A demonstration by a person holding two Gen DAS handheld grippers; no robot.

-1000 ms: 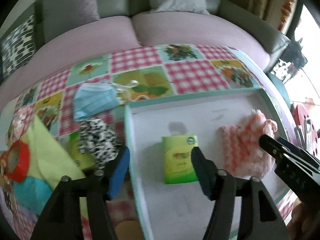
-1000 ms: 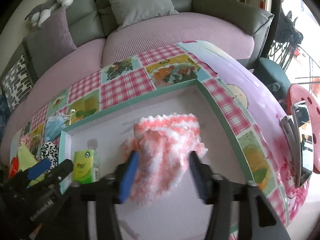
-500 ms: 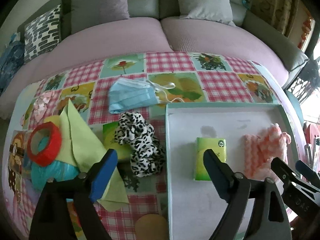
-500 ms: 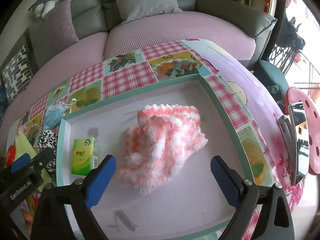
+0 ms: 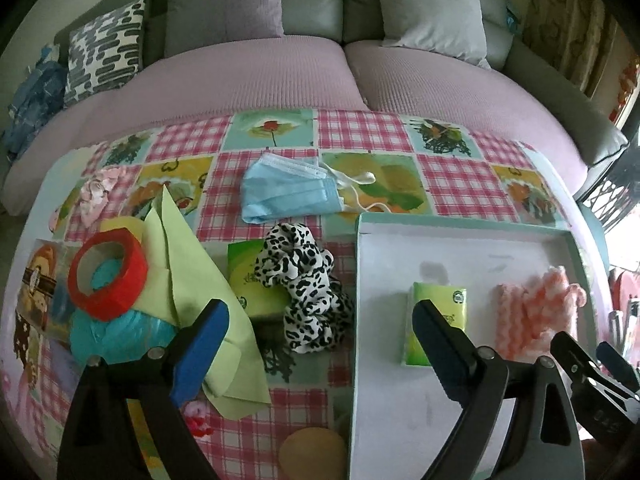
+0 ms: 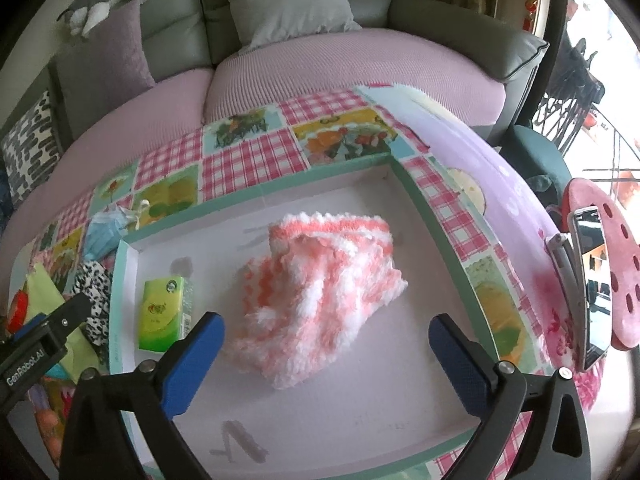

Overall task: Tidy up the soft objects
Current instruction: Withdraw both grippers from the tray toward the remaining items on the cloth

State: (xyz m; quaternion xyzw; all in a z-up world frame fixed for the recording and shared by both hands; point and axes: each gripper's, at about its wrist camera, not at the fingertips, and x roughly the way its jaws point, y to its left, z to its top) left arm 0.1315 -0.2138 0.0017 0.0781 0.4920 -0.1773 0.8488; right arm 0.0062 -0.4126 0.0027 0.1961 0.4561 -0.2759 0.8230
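Left wrist view only: mask [image 5: 290,188], upper centre on the checked cloth [image 5: 360,136]; leopard scrunchie [image 5: 304,288] overlapping a green pack [image 5: 246,276], mid frame; yellow-green cloth [image 5: 188,264]; red tape ring [image 5: 108,276] on a teal bundle [image 5: 116,332], left; pink flower piece [image 5: 94,196], upper left; round wooden disc [image 5: 312,454], bottom edge.

Right wrist view only: phone [image 6: 592,284] on a red perforated stand [image 6: 616,264], right edge; the tray's [image 6: 436,232] near rim and full floor; plush toy [image 6: 108,0] on the sofa [image 6: 360,60] back, upper left.

Tray: mint rim, white floor. It holds a tissue pack [image 6: 162,312] at its left side and a pink-white fluffy cloth [image 6: 320,296] at centre, well apart. Bare floor lies in front of and behind both.

Left gripper [image 5: 320,332]: fingers wide apart, nothing between them; it hangs over the tray's left rim, one finger above the yellow-green cloth, the other above the tissue pack.

Right gripper [image 6: 326,344]: jaws opening, fingers spread to either side of the fluffy cloth's near end, pads clear of it.
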